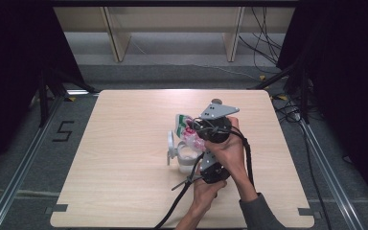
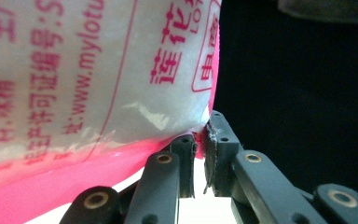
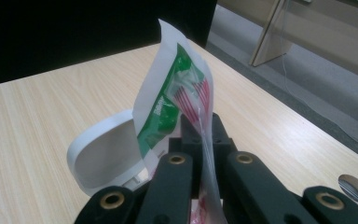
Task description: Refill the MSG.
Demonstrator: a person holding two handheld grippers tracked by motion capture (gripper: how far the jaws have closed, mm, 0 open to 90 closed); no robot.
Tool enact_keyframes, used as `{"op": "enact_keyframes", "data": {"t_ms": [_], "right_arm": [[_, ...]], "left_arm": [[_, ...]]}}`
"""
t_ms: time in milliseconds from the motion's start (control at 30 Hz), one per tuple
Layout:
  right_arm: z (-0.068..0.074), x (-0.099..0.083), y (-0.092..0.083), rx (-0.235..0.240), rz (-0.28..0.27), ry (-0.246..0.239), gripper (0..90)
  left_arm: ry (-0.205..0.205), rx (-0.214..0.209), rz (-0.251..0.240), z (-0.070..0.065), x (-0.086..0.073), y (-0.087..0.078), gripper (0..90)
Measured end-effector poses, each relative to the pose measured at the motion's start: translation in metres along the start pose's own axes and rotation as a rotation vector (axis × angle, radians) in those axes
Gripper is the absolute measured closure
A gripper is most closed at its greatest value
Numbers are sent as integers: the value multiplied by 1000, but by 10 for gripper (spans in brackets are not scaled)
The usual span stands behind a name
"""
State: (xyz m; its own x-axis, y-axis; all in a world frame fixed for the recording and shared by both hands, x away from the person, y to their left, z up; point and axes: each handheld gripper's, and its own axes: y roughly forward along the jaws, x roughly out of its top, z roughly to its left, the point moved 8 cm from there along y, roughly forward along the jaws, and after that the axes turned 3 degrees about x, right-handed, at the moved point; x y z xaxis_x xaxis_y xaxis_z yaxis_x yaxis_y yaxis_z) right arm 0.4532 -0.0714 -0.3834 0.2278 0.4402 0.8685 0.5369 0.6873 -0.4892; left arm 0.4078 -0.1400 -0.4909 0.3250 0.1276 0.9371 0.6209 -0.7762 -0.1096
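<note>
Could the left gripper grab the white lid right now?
Probably not yet. The left gripper is shut on the pink bag, so it is busy. The lid stands open on the jar nearby, with bare table beside it.

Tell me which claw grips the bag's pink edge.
The left claw, pinching the bag at its pink bottom seam; the right claw holds the green-and-white top.
</note>
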Motion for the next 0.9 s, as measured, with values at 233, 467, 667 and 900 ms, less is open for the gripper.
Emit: {"op": "enact_keyframes", "data": {"t_ms": [233, 467, 667, 900], "right_arm": [[0, 2, -1, -11, -9, 3, 900], [0, 0, 1, 0, 7, -6, 900], [1, -1, 3, 17, 10, -3, 900], [-1, -3, 4, 32, 26, 1, 900]], "left_arm": [[6, 2, -7, -2, 2, 0, 826], [23, 7, 0, 0, -1, -1, 826], [89, 20, 40, 4, -5, -4, 826], [77, -4, 30, 3, -5, -4, 826]]}}
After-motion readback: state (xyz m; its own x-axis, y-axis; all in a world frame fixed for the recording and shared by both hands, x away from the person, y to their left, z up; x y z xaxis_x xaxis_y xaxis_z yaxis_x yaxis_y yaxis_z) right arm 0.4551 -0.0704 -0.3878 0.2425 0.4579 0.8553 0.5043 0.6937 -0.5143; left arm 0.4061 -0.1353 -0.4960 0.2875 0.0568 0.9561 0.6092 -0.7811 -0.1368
